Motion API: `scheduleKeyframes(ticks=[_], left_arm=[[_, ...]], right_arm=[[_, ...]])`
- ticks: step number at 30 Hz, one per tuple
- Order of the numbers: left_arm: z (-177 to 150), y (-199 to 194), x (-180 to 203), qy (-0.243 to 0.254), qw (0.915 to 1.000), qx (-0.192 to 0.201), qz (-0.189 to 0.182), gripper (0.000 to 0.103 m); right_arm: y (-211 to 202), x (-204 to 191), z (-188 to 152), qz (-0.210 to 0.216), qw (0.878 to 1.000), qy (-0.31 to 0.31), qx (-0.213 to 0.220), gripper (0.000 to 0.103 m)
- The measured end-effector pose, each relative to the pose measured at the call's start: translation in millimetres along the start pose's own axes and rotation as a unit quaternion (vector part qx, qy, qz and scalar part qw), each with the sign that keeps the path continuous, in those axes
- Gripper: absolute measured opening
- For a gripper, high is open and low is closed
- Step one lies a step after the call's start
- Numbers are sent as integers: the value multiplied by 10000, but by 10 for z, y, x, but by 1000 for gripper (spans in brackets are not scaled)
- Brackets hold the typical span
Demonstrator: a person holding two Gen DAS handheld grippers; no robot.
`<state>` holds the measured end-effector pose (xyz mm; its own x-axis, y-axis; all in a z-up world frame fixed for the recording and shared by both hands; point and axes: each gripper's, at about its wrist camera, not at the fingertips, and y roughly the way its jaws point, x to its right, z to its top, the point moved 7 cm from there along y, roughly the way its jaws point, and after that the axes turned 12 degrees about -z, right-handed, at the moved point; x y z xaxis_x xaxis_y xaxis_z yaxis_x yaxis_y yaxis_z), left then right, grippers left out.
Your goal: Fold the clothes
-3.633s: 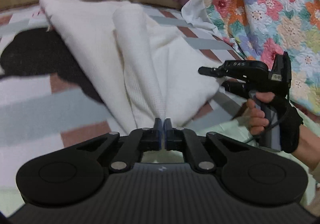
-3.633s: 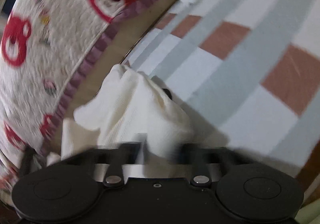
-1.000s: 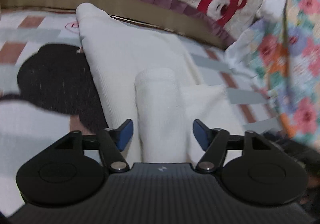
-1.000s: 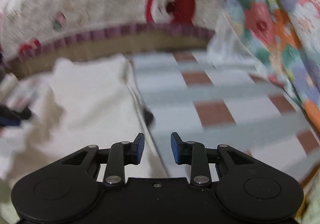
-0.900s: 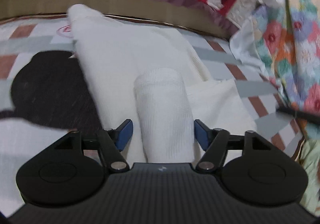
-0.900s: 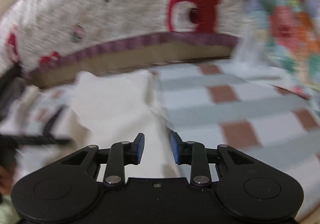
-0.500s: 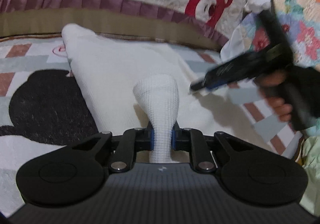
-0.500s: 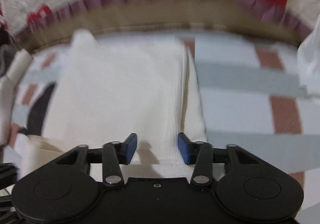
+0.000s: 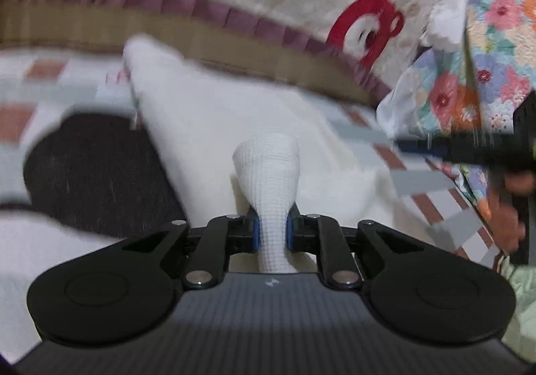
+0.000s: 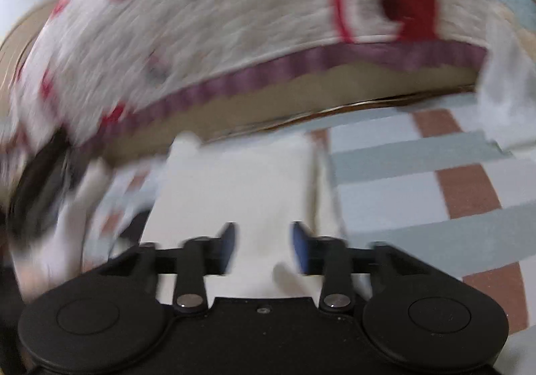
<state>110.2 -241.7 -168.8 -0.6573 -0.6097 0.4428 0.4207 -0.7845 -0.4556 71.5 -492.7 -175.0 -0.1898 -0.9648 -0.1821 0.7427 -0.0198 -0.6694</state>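
No text, number or brand name can be read in either view. The only mark is a small pale emblem on the ribbed grey body of the left gripper [image 9: 272, 234], too small to make out.

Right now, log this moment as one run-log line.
left hand-held gripper: shut on white garment fold | right hand-held gripper: open above garment, jaws just opened | surface: checked blanket

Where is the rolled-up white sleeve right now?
In the left wrist view the sleeve sticks up at the centre, pinched in the left tool, above the white garment lying on the checked blanket.
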Motion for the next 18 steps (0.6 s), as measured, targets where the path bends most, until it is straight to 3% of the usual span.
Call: scheduleKeyframes(ticks=[3, 6, 7, 8, 9, 11, 14, 16, 18], left_arm=[[53, -48, -79, -101, 9995, 139, 260, 12], [-60, -16, -211, -358, 9985, -104, 391, 12], [-89, -10, -232, -369, 9983, -189, 401, 13], [-118, -3, -254, -380, 9981, -275, 412, 15], [-147, 3, -275, -390, 9977, -360, 423, 18], [-129, -41, -291, -579, 9972, -349, 333, 22], [-113, -96, -244, -543, 9977, -377, 119, 22], [-127, -118, -198, -294, 9983, -438, 264, 26], [-164, -152, -150, -133, 9976, -504, 463, 30]], right_arm=[[65, -183, -229, -270, 9960, -821, -232, 50], [307, -165, -375, -797, 9887, -1186, -449, 53], [381, -134, -401, -1006, 9859, -1246, -478, 55], [420, -104, -421, -1130, 9853, -1178, -498, 65], [410, -85, -428, -1062, 9880, -1004, -502, 59], [360, -70, -424, -707, 9939, -690, -493, 12], [220, -32, -331, -765, 9945, -669, -261, 12], [236, 30, -312, -1009, 9916, -732, -331, 12], [298, 76, -311, -976, 9921, -611, -495, 16]])
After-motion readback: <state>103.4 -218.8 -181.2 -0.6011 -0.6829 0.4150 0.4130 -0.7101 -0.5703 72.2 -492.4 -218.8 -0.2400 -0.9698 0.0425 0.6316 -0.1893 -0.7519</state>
